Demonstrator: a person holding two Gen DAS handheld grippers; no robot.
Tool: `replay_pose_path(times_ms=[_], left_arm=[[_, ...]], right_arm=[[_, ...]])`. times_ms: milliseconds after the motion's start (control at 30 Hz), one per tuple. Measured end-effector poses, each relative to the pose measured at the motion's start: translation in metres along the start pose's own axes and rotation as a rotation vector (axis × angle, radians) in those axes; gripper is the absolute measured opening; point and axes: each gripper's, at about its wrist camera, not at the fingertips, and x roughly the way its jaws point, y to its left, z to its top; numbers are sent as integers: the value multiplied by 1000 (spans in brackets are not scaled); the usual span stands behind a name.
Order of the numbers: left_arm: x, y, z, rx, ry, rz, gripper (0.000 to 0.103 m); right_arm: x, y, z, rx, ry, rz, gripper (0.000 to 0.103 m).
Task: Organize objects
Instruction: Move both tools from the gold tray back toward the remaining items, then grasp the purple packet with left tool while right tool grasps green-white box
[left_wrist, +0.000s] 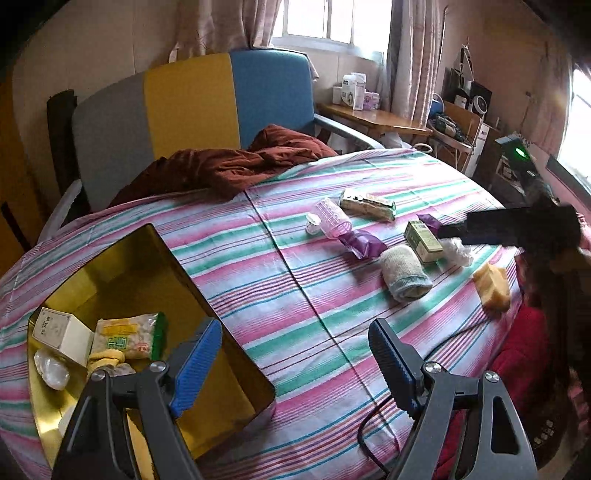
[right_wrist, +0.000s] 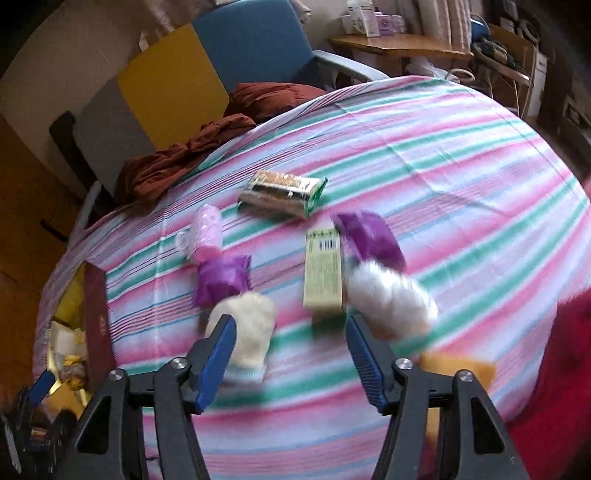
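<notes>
My left gripper stands open over the striped cloth, beside a gold tin that holds a white box and a snack bag. Farther right lie a rolled sock, a green box, a purple packet, a pink roller, a cracker pack and a yellow sponge. My right gripper is open and empty above the sock, green box and a white fluffy ball. That view is blurred.
A chair with a grey, yellow and blue back stands behind the table, with a rust-red cloth draped over the far edge. A wooden side table is at the back right. A person's red garment and a black cable lie along the near right edge.
</notes>
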Motion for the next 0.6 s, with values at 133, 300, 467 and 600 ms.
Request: replay_pose_path(times_ms=[133,300,467,600], left_arm=[[5,2,1,-11,11,1,82],[14,8,6,-35,26,3,82],[25,9,14,-45,35,-3,82],[37,7,22,-70,52,-25,82]], right_arm=[[28,3,22,-40,38,-63,55],[63,1,28,-77,121,-114,46],[78,0,22,-109,149,-152,33],[75,4,20,-136,143,-108,31]])
